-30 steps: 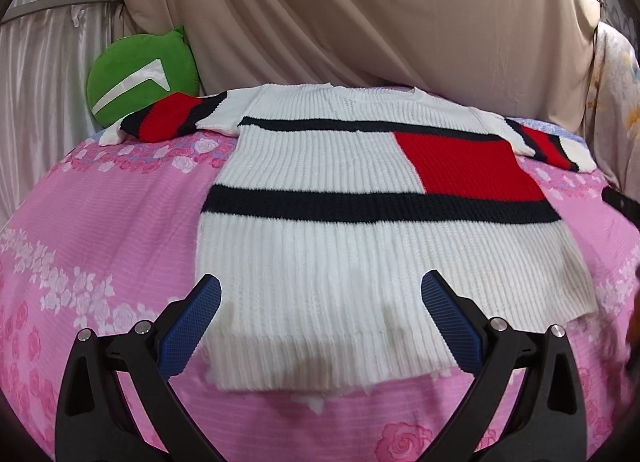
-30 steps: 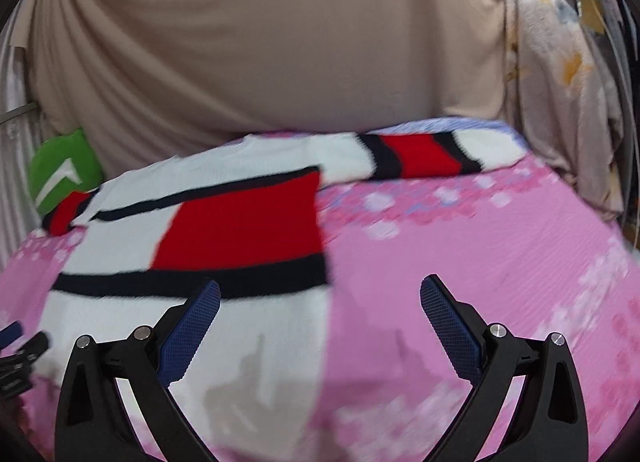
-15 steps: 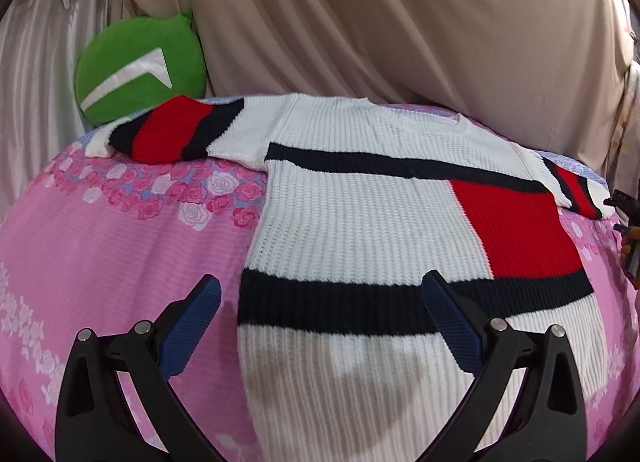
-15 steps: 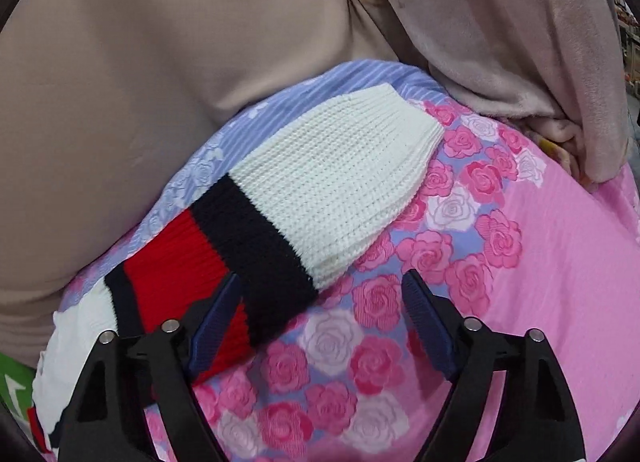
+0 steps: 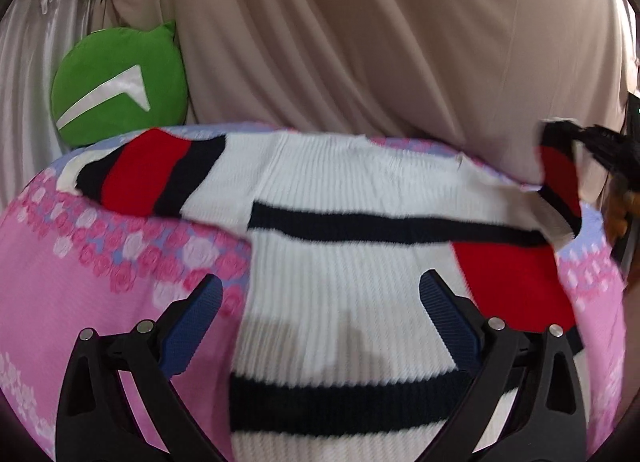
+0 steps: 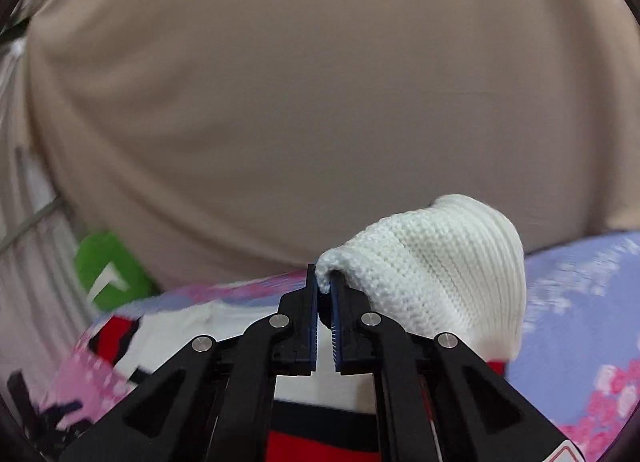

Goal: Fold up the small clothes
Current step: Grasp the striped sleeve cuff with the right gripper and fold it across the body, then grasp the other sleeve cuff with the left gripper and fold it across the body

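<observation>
A small white knit sweater [image 5: 344, 278] with navy stripes and a red block lies flat on the pink floral bed. Its left sleeve [image 5: 144, 177] with red and navy bands lies spread out to the left. My left gripper [image 5: 318, 322] is open and empty, hovering over the sweater's body. My right gripper [image 6: 325, 302] is shut on the white cuff [image 6: 436, 266] of the right sleeve and holds it lifted off the bed. In the left wrist view the raised right sleeve [image 5: 560, 185] and the right gripper show at the far right.
A green round cushion [image 5: 120, 85] leans against the beige drape [image 5: 360, 41] at the back left. The pink floral bedcover [image 5: 80, 282] surrounds the sweater. A grey curtain hangs at the far left.
My right gripper has closed on the right sleeve's cuff and lifted it. My left gripper has moved forward over the sweater towards the left sleeve and stays open.
</observation>
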`<state>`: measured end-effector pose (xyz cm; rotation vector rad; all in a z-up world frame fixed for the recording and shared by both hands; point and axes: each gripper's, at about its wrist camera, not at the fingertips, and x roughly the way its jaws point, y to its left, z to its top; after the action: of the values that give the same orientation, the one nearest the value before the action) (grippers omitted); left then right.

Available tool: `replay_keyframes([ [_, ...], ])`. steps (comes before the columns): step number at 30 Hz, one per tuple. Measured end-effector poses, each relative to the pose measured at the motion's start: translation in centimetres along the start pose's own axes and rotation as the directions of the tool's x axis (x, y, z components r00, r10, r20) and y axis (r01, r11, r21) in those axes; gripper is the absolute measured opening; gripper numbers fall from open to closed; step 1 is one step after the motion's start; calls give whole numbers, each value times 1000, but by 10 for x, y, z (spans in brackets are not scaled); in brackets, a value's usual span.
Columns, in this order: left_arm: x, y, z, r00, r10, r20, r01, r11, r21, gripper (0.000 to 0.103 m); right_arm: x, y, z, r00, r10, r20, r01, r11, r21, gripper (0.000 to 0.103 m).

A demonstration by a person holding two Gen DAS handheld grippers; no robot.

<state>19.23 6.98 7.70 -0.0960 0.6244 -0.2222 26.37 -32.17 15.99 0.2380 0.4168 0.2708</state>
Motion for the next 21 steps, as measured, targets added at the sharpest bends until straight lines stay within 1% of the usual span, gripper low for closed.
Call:
replay_keyframes([
  [1, 4, -2, 5, 1000, -10, 5, 10, 1000, -5, 97, 23, 36, -11, 997, 58, -59, -62, 996, -65, 8],
  [3, 16, -7, 16, 1000, -25, 6, 25, 1000, -13, 97, 63, 82, -38, 981, 103, -164, -126, 983, -137, 9],
  [4, 24, -9, 19, 999, -37, -2, 37, 999, -12, 97, 84, 100, -56, 966, 111, -236, -151, 976, -159, 10],
  [5, 34, -11, 23, 999, -41, -21, 41, 999, -13, 97, 97, 111, -71, 953, 102, -285, -157, 972, -175, 11],
  [6, 45, -12, 25, 998, -50, -45, 50, 999, -13, 97, 105, 114, -82, 947, 88, -310, -152, 970, -189, 12],
  [7, 54, -11, 26, 996, -56, -67, 56, 998, -14, 97, 106, 114, -86, 945, 81, -316, -149, 969, -197, 12],
  [8, 65, -10, 28, 994, -55, -94, 52, 998, -27, 97, 100, 109, -90, 949, 81, -306, -145, 970, -195, 14],
  [9, 73, -7, 29, 991, -68, -116, 64, 997, -45, 97, 89, 101, -89, 954, 78, -289, -134, 974, -180, 24],
  [10, 82, -5, 29, 986, -88, -143, 79, 995, -68, 97, 81, 86, -90, 960, 74, -269, -118, 981, -152, 32],
  [11, 90, -3, 30, 980, -113, -164, 98, 991, -95, 97, 66, 68, -88, 969, 65, -236, -94, 989, -114, 43],
  [12, 96, -1, 29, 974, -140, -178, 121, 986, -113, 97, 54, 50, -87, 977, 45, -208, -64, 994, -86, 48],
  [14, 104, -7, 28, 965, -174, -196, 152, 981, -121, 97, 38, 19, -90, 983, -29, -183, 20, 999, -50, 50],
  [16, 108, -22, 26, 963, -171, -207, 158, 984, -79, 97, 33, -3, -87, 979, -61, -196, 64, 998, 8, 52],
  [18, 105, -37, 24, 967, -162, -198, 158, 987, -35, 97, 44, -16, -87, 965, -18, -261, 42, 995, 87, 52],
  [19, 104, -41, 23, 970, -153, -191, 153, 988, -16, 97, 54, -15, -88, 957, 7, -290, 24, 994, 105, 52],
  [21, 96, -50, 19, 977, -123, -173, 130, 991, 31, 97, 81, 0, -87, 941, 47, -335, -12, 995, 104, 52],
])
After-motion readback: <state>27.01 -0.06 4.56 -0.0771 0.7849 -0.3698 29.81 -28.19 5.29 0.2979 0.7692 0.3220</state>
